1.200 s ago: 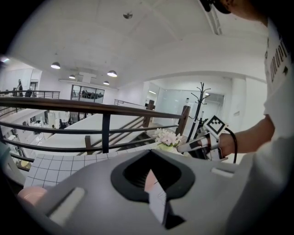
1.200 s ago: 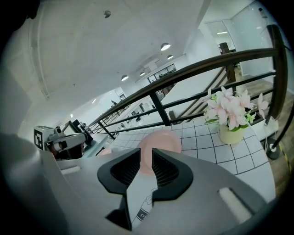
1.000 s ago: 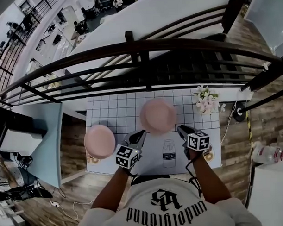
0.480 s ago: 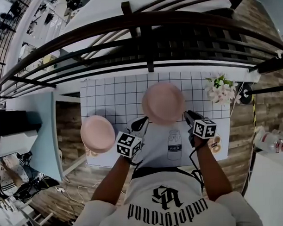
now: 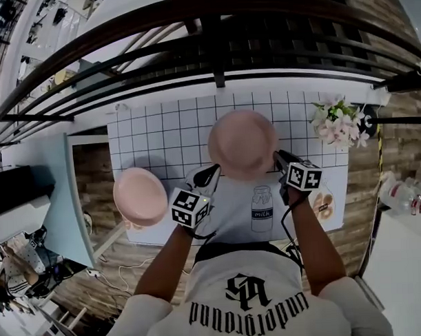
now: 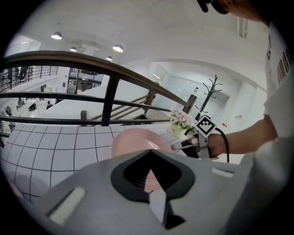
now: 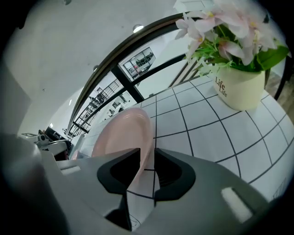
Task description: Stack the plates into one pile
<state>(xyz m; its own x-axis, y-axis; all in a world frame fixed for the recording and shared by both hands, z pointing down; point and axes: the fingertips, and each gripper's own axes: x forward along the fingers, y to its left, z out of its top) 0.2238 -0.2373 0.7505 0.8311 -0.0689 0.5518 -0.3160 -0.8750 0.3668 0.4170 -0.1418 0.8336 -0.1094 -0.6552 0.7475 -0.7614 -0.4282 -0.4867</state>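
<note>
While the other plate lay at the bench's left edge, the left gripper and right gripper each had jaws clamped on opposite rims of the pink plate.

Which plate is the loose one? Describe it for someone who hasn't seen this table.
Find the grid-patterned tablecloth, then its near left corner. The loose pink plate lies there at the cloth's edge, alone; the other pink plate is mid-table, gripped by the left gripper and right gripper.
</note>
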